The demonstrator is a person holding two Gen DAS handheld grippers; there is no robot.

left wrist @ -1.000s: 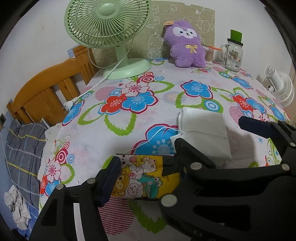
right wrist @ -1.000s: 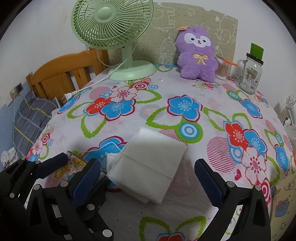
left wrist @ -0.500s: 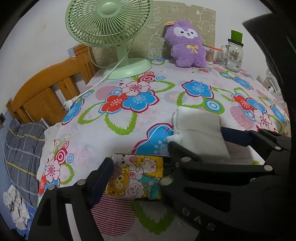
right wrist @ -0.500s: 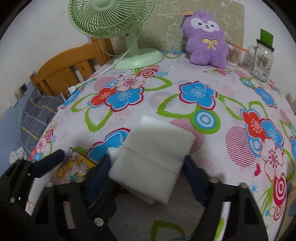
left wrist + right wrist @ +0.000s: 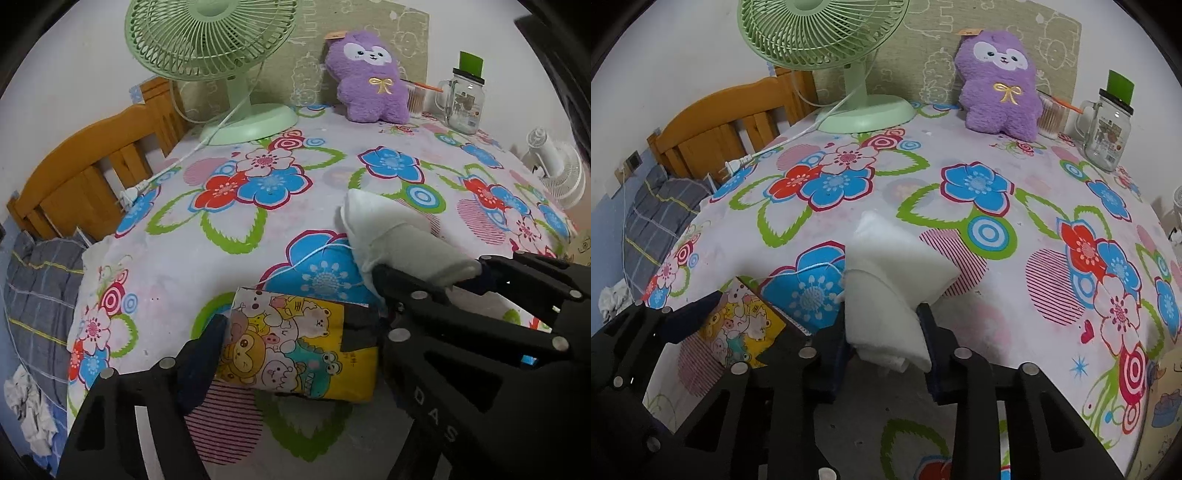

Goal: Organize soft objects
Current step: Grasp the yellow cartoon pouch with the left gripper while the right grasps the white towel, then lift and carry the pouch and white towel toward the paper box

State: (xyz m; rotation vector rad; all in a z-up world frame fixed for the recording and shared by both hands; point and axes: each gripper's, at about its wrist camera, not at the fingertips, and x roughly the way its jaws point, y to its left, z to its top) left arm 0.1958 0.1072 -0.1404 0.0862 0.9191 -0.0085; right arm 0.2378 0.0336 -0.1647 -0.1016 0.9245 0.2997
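Two tools work side by side here, and the right tool (image 5: 884, 345) has changed most: a second ago its jaws stood wide on either side of the folded white cloth (image 5: 890, 280), and they have just been closing, so that now the pads squeeze the near end of the cloth into a bunched roll while its far end fans out flat on the floral tablecloth (image 5: 997, 258) of the bench. We read that as the grasp being made, so the cloth looks ready to be lifted or moved, though nothing shows where it should go. The left tool (image 5: 295, 328) has also narrowed a little in the last half second; its jaws straddle the cartoon-print packet (image 5: 295, 343), with the left pad against the packet's edge, but the right pad is hidden behind the right tool's frame, so we cannot tell whether it truly pinches. The packet lies flat just beside the cloth, on the side nearer the wooden bed frame (image 5: 85, 177), and both lie well apart from the green desk fan (image 5: 221, 55), on the near part of the bench. The cloth looks thick, soft and layered, with a loose white thread (image 5: 306, 258) trailing from it toward the packet. Beyond the fan's base, a purple plush toy (image 5: 997, 85) leans upright against the back wall, near a glass mug jar (image 5: 1108, 129).
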